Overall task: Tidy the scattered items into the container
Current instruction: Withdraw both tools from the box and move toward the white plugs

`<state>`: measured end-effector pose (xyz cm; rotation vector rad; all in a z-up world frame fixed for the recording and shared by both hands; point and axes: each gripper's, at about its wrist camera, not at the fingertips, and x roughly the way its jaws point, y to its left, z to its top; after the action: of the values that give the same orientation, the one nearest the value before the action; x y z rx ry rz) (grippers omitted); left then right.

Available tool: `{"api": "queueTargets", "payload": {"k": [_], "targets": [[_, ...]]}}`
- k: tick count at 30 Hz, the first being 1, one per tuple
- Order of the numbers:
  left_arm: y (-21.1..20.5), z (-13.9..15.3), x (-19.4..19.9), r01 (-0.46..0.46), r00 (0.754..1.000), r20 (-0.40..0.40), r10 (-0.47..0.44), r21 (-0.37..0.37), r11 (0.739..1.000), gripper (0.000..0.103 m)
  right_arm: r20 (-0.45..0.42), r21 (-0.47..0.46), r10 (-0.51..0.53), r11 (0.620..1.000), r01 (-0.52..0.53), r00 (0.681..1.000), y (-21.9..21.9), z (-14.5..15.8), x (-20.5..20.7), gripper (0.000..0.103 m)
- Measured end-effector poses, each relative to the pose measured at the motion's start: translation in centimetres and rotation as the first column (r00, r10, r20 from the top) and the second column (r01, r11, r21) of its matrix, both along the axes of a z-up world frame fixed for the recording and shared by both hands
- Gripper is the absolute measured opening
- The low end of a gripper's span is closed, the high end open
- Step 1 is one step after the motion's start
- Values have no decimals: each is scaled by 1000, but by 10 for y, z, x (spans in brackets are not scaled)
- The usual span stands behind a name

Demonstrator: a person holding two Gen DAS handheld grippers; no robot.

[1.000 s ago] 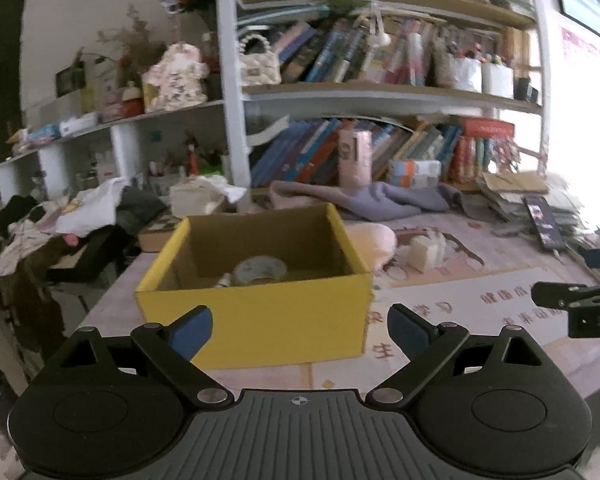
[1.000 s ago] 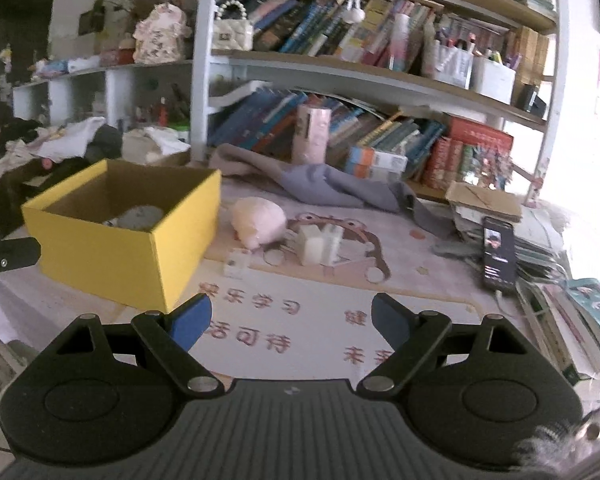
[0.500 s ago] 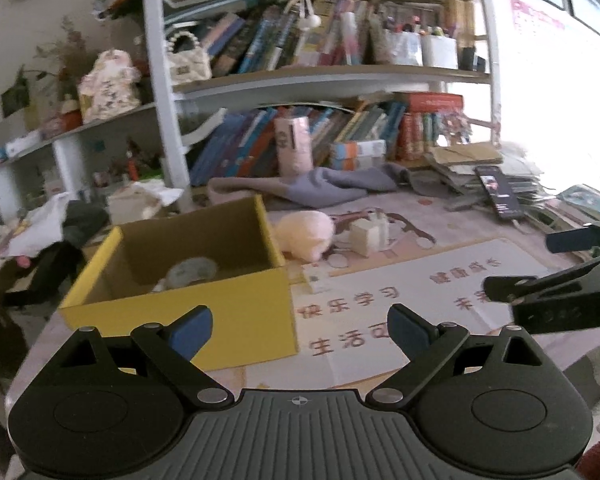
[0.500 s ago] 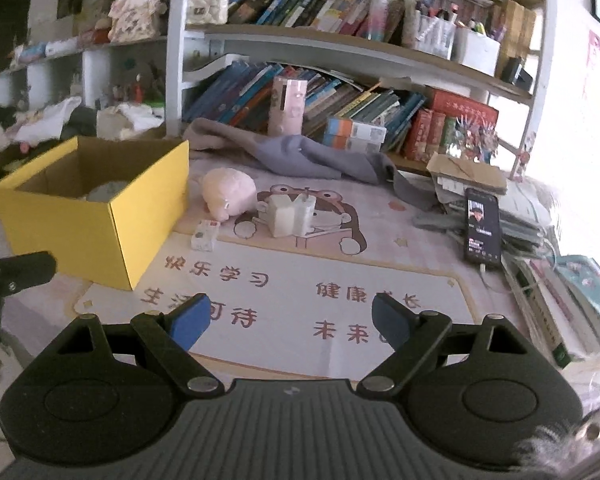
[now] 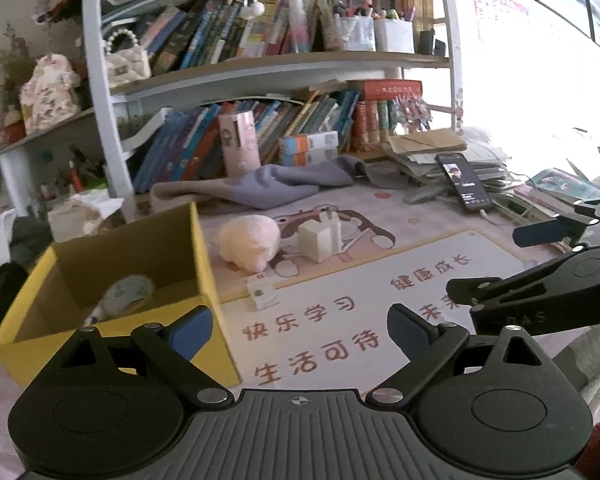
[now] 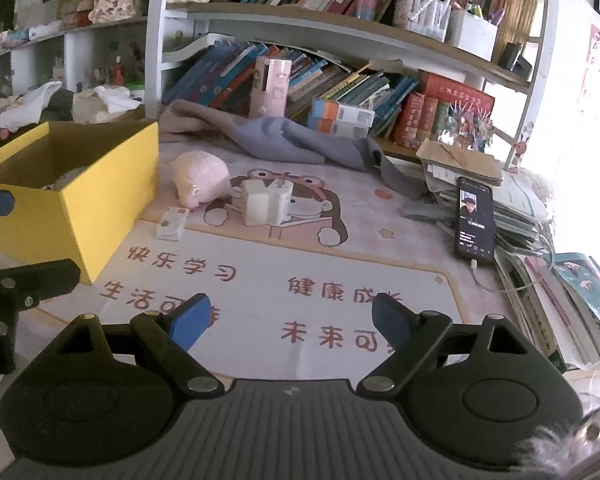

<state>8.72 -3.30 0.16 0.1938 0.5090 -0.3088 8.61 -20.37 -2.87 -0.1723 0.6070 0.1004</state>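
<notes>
1. Small white box [image 6: 172, 223] lies on the counter mat, ahead-left of the right tongs [image 6: 290, 316], beside the yellow carton [image 6: 112, 184].
2. Left tongs [image 5: 298, 326] sit nearer it; both wide, empty.

In the left wrist view the box [image 5: 216, 312] has its lower front hidden behind the left gripper [image 5: 300, 326], and its far left corner is lost in dark clutter. Inside it a pale round thing [image 5: 126, 294] lies blurred — what it is cannot be told. The right gripper [image 5: 540, 264] is cut off at the right edge. In the right wrist view the box's left end runs off the frame and its contents barely show over the wall. The small white packet [image 6: 172, 223] carries marks too small to read — the phone [image 6: 474, 218] screen likewise. A furry grey patch [image 6: 556, 440] at the lower right corner is cropped and unidentifiable.
</notes>
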Motion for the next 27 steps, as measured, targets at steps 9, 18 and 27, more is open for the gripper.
{"api": "queueTargets", "payload": {"k": [9,18,27], "targets": [[-29,-3,40,-10,1000,-11,10,-12,1000,96,-10,-6,37,999,-37,999,-23,3,46,87],[-65,-8,75,-68,997,-40,68,11,998,95,-36,16,126,992,-125,991,-51,1,98,86],[-93,-20,119,-138,988,-64,143,77,987,95,-90,94,257,964,-249,962,-62,-11,165,83]]}}
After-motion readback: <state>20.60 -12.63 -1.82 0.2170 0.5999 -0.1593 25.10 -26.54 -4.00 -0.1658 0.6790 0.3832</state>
